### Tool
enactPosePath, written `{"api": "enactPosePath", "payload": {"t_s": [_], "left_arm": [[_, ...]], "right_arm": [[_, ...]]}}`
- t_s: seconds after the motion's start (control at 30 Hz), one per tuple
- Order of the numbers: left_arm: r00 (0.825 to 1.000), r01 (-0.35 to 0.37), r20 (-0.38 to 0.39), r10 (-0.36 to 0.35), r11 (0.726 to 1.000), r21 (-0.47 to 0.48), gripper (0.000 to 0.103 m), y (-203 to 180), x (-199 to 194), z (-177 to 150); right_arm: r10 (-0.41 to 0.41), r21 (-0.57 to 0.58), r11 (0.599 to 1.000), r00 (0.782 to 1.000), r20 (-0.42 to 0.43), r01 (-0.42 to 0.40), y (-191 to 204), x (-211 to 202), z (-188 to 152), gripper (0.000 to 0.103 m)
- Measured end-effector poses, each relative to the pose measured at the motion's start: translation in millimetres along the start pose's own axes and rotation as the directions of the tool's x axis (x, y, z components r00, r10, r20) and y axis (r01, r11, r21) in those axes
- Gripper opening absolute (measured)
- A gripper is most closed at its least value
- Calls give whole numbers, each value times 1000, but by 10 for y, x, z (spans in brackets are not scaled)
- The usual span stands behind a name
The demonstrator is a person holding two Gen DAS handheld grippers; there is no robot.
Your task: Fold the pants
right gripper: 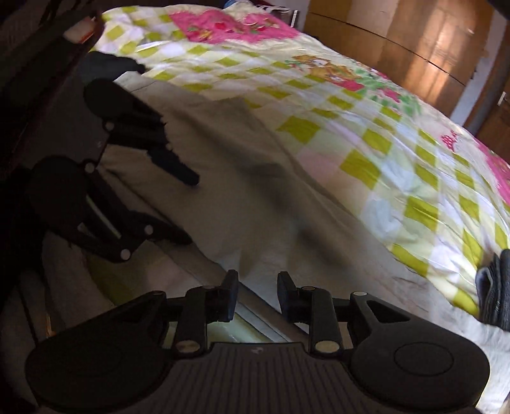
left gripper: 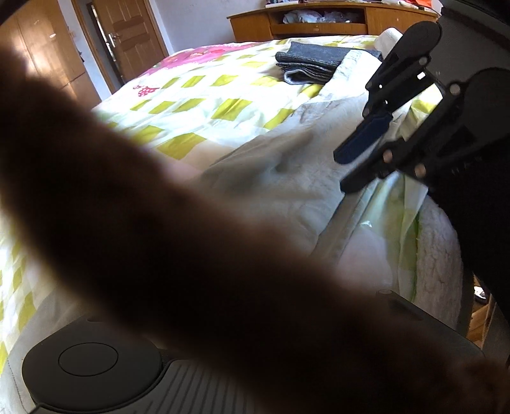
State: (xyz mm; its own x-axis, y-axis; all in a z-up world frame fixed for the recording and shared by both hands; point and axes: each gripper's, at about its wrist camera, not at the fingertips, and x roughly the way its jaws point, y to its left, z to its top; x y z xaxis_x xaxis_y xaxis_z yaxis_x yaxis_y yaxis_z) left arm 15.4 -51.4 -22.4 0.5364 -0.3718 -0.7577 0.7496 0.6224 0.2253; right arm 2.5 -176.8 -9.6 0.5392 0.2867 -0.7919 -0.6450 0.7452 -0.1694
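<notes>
Pale beige pants (right gripper: 255,203) spread flat along near edge of bed, on checked quilt (right gripper: 366,133), one long side running beside bed edge; rumpled mid-length, a dark crease/shadow there. R gripper (right gripper: 257,294) low over near edge of the cloth, jaws apart w/ clear gap, nothing between pads, quilt edge visible through gap. L gripper (right gripper: 188,207) seen from R wrist cam: fingers spread over pants further along, tips close to fabric, contact uncertain, nothing visibly pinched. L wrist cam mostly blocked by a big blurred dark-brown shape (left gripper: 191,239) right at lens, prob. cloth or an arm, can't tell which. Same cam shows R gripper at right, fingers parted above pants. Folded dark grey garments (left gripper: 306,67) stacked far side of bed, wooden headboard shelf (left gripper: 318,19) behind; dark folded edge also at right rim of R view. Judgement: fold barely begun or between folds, neither gripper holding. Risks: pants lie close to bed edge, so a one-sided pull could drag them off; pinching quilt along w/ pants would lift both and wreck the fold; mid crease could get folded in if not smoothed; L view blocked, so L grasp aimed half blind, could miss hem.
</notes>
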Motion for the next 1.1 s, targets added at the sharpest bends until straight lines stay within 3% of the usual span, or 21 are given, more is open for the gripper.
{"api": "enactPosePath", "payload": {"t_s": [0.17,0.23,0.27,0.3,0.43,0.57,0.63,0.73,0.8,0.9,1.0,1.1], "left_arm": [[1000,26,19,-24,994,-108,36,140,31,57],[999,35,26,-32,989,-144,32,199,12,60],[999,42,26,-38,986,-162,30,228,7,66],[999,51,27,-47,983,-176,29,254,0,74],[998,68,30,-64,982,-176,23,264,-59,100],[995,100,41,-95,984,-147,22,190,-207,97],[993,121,26,-118,984,-134,22,133,-211,68],[987,146,-49,-154,981,-127,22,41,-19,-36],[988,133,-57,-141,983,-124,23,13,30,-62],[990,129,-44,-136,983,-132,27,57,-52,-50],[989,141,-34,-147,979,-145,27,139,-186,-94],[989,143,-22,-149,973,-180,29,232,-269,-137]], "right_arm": [[-42,-151,987,999,26,46,244,158,22,45],[-65,-176,982,997,46,72,280,211,37,45],[-73,-167,983,996,44,79,273,245,52,41],[-70,-150,986,997,37,75,254,268,68,22],[-40,-52,998,998,55,43,120,73,117,19],[8,-14,1000,996,88,-7,126,-192,55,18],[17,-16,1000,999,51,-16,170,-80,-23,18],[37,-47,998,997,-74,-41,234,196,-51,19],[17,-80,997,999,-34,-20,232,132,7,21],[66,-60,996,998,-14,-67,99,-41,68,21],[121,58,991,992,32,-123,-215,-193,162,25],[114,152,980,990,88,-126,-577,-97,308,27]]}}
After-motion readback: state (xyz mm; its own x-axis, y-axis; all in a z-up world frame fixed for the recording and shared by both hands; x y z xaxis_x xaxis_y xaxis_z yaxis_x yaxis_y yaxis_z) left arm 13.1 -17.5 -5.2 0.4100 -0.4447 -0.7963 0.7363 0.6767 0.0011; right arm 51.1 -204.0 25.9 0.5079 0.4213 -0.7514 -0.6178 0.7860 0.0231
